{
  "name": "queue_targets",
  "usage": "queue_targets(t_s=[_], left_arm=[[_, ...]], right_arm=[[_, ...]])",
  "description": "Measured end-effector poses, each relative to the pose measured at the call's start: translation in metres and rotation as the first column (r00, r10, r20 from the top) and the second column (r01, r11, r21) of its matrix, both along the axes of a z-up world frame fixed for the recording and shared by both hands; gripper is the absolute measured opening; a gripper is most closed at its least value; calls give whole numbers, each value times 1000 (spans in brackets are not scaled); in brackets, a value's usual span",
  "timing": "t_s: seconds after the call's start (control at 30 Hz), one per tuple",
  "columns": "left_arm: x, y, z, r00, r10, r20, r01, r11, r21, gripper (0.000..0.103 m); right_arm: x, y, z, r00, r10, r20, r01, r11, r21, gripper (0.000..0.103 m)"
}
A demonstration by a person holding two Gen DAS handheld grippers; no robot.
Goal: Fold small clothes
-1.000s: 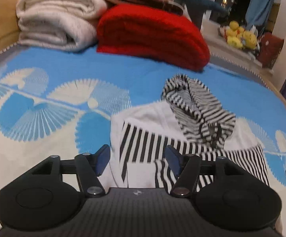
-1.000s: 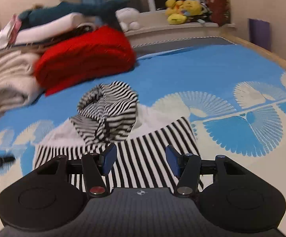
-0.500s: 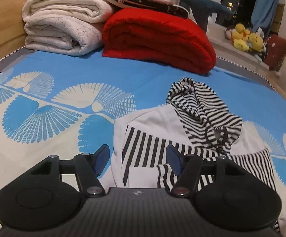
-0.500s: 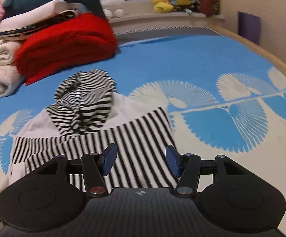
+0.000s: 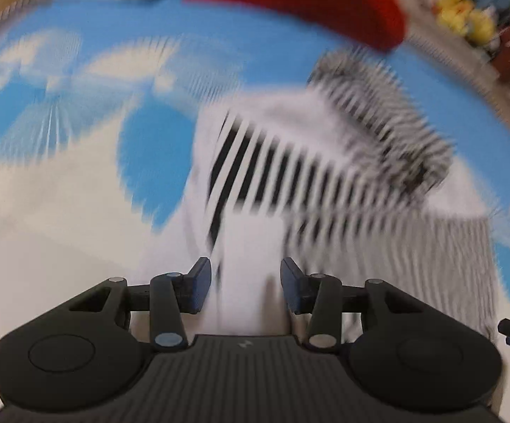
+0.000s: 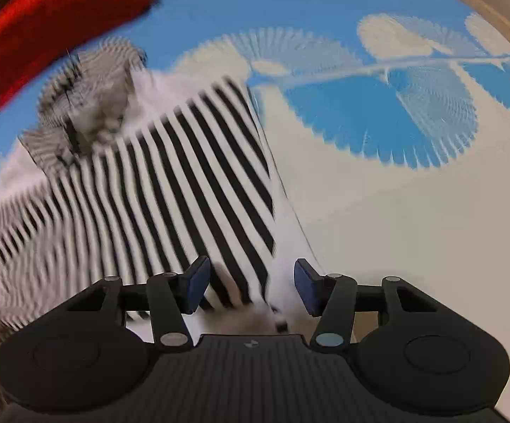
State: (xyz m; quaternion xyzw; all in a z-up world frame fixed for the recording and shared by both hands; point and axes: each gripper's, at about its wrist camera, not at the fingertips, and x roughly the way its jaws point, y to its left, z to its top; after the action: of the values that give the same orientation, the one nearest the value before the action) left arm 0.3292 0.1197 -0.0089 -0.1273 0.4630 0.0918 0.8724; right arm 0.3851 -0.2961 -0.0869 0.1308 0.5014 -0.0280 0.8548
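Left wrist: striped hoodie's white hem between the closing fingers.

Heavy motion blur, fisheye-bent edges, warm light

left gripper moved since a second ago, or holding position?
Yes. The left gripper has dropped toward the striped hoodie: against the red blanket, now at the frame's top edge, the hem looms closer. Its jaws are closing, pads clear of the fabric.

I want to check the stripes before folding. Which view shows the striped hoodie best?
The right wrist view: the hoodie fills it, and its body stripes are fairly sharp. The left wrist view shows the hoodie badly smeared by motion blur.
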Motion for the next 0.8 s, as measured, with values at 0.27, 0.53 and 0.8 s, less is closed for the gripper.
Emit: queue_targets(t_s=[0.27, 0.53, 0.8], left_arm=[[5, -4, 46, 978, -94, 185, 74, 991, 112, 48], [129, 6, 46, 981, -103, 165, 85, 990, 110, 21], [292, 20, -5, 988, -81, 133, 87, 995, -43, 21]], right_arm=[[1, -4, 40, 987, 48, 151, -31, 993, -110, 55], [9, -23, 40, 990, 71, 121, -46, 979, -199, 55], [11, -33, 28, 994, 76, 75, -60, 979, -194, 55]])
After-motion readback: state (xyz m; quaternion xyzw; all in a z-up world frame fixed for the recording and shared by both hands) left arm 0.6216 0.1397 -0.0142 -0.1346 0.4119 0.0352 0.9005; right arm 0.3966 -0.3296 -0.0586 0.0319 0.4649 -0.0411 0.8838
